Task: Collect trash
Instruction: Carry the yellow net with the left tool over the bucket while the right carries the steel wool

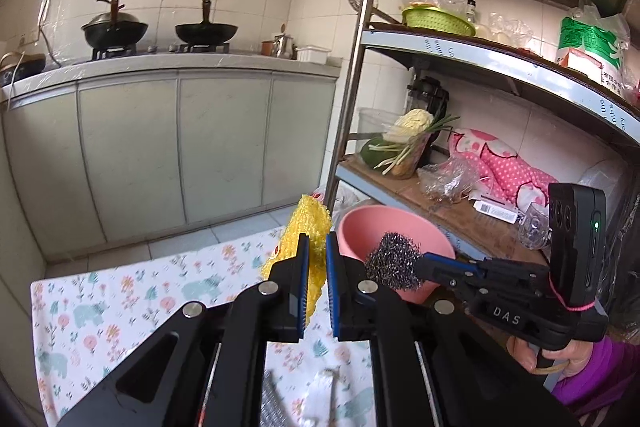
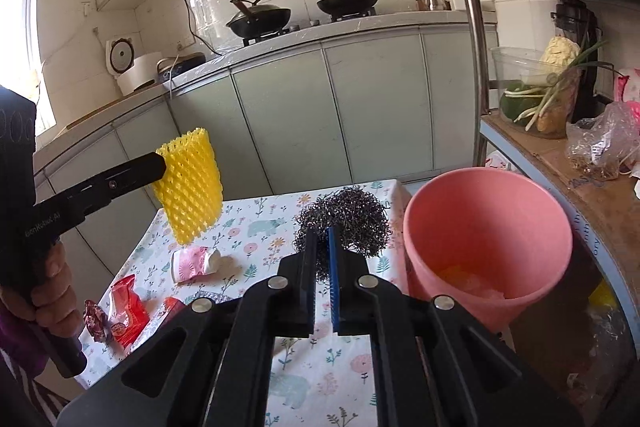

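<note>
A: How do they handle?
B: Both light and springy. Left gripper (image 1: pixel 317 259) fingers pinch the yellow foam net (image 2: pixel 188 187); right gripper (image 2: pixel 321 247) fingers clamp the steel-wool scourer (image 2: pixel 344 217), pink bin (image 2: pixel 486 227) at three o'clock.

Two black woks (image 2: pixel 304 9) are parked on the far stove, cabbage (image 1: pixel 410 123) and scallions (image 1: pixel 416 143) are stashed on the right shelf (image 1: pixel 400 183).

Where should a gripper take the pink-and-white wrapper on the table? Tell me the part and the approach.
Grip the pink-and-white wrapper across its crumpled middle, coming from above. It lies flat on the floral tablecloth with clear cloth around it, and its raised folds give the fingers something to pinch.
</note>
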Demonstrator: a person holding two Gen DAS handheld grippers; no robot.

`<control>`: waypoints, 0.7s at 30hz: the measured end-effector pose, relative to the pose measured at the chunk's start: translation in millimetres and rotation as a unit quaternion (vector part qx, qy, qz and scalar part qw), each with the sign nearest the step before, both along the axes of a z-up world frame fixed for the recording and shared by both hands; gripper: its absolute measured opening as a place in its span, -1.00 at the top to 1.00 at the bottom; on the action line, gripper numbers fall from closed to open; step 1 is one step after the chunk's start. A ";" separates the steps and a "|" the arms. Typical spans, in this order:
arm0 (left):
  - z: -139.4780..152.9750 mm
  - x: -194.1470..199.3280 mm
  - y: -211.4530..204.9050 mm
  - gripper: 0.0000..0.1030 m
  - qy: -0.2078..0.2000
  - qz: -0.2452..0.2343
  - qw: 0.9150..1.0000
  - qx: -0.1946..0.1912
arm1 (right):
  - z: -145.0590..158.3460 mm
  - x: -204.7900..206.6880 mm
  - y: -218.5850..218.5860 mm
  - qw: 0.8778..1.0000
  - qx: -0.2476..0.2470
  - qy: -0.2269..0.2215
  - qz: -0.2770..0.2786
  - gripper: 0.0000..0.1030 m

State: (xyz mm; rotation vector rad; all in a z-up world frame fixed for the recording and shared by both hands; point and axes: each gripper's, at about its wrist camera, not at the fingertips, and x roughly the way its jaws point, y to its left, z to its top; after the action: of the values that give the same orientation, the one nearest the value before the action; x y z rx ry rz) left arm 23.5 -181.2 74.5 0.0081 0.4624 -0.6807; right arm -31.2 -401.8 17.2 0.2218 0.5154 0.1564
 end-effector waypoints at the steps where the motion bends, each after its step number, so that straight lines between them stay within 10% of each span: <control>1: 1.7 1.6 -6.5 0.85 -0.003 -0.005 1.000 -0.001 | 0.4 -0.7 -5.4 1.000 0.000 -0.003 -0.007 0.89; 21: -6.3 54.9 -146.6 0.85 -0.005 -0.093 0.996 0.002 | -27.1 18.7 -86.0 0.993 -0.002 0.007 -0.121 0.89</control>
State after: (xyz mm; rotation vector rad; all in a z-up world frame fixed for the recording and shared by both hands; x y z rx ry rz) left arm 78.5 -327.8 68.2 0.0579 0.4567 -0.8617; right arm -12.4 -487.7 -9.9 0.2802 0.4984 -0.0820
